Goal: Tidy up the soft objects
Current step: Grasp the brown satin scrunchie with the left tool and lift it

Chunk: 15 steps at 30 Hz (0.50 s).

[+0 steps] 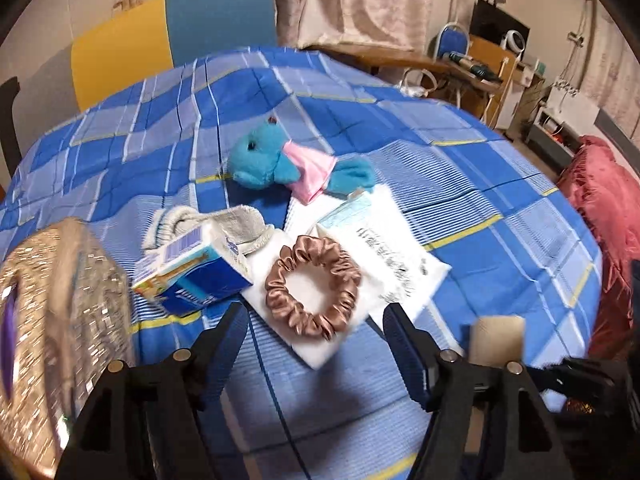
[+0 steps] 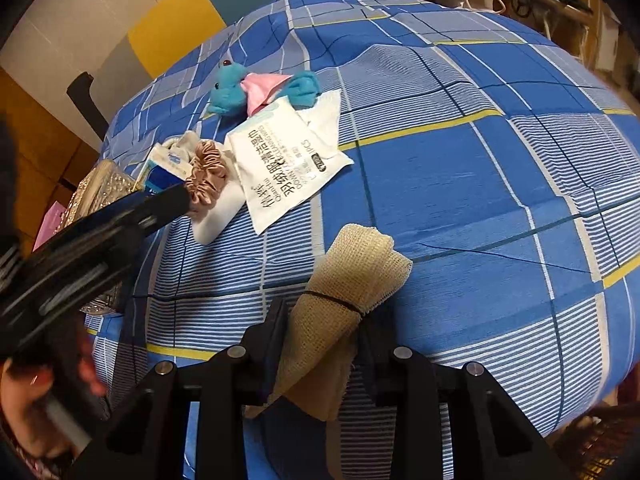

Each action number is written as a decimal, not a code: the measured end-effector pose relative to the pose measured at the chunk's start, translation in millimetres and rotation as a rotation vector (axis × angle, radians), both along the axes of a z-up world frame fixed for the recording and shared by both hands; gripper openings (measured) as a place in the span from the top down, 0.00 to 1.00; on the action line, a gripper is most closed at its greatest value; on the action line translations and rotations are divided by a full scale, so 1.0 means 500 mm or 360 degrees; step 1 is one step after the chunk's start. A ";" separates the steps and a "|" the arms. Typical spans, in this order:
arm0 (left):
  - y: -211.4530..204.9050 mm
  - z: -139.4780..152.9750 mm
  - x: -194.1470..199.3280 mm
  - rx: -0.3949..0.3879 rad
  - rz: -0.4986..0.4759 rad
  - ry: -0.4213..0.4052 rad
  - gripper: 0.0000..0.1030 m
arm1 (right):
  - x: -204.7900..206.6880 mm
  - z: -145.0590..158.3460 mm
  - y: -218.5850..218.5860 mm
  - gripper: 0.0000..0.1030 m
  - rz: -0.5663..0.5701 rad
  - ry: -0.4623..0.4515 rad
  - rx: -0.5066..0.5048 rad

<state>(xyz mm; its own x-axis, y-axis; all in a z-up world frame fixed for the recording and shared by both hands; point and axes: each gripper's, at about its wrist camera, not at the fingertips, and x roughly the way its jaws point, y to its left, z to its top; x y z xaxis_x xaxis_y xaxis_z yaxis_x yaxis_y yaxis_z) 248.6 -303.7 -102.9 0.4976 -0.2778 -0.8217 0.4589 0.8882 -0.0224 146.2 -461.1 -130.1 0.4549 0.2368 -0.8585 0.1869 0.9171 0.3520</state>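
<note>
- Far left: a glittery, sequin-faced container (image 1: 60, 304) stands at the edge of the checked bedsheet (image 1: 460, 184). Its top and interior are blurred in the left wrist view, so its contents cannot be told; a purple patch shows on its near side.
- Just right of it: a blue tissue pack (image 1: 192, 276) lies tilted, leaning on a pale knitted sock (image 1: 208, 224) (the sock lies partly under the pack).
- Centre: the left gripper (image 1: 316, 320) hangs with its jaws spread wide and nothing between them, fingers straddling the near corner of a white cloth (image 1: 320, 344). A bronze satin scrunchie (image 1: 312, 288) rests on that cloth, just ahead of the fingertips.
- Judgement: the step in hand appears to be picking up the scrunchie. To do it well, the jaws should come down over one side of the ring, so that the fingers pinch the gathered satin alone and not the cloth beneath. A slow closing would keep the slippery fabric from sliding out.
- Behind centre: a turquoise plush toy (image 1: 264, 160) with a pink cloth lies further back, touching a white wet-wipe sachet (image 1: 392, 248) that overlaps the cloth.
- Right: the right gripper (image 2: 326, 316) is partly closed and grips a beige mesh cloth roll (image 2: 352, 272) bound with a black band, held above the sheet, well apart from the pile.
- Far right: a red fringed fabric (image 1: 600, 216) sits beyond the bed edge (not part of the pile).
</note>
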 end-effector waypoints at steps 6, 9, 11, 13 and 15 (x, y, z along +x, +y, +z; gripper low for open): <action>0.005 -0.035 0.045 -0.0045 0.0043 0.0068 0.30 | 0.004 -0.002 -0.005 0.67 -0.0008 0.0012 0.0064; 0.006 -0.049 0.058 -0.0086 0.0042 0.0126 0.30 | 0.006 -0.001 -0.001 0.67 0.0004 0.0013 0.0084; 0.007 -0.054 0.061 -0.0108 0.0049 0.0142 0.34 | 0.007 -0.002 0.003 0.67 0.0018 0.0016 0.0080; 0.009 -0.055 0.055 -0.0098 0.0071 0.0112 0.42 | 0.007 -0.003 0.006 0.67 0.0024 0.0020 0.0075; 0.010 -0.054 0.049 -0.0067 0.0087 0.0080 0.56 | 0.008 -0.005 0.006 0.67 0.0022 0.0024 0.0080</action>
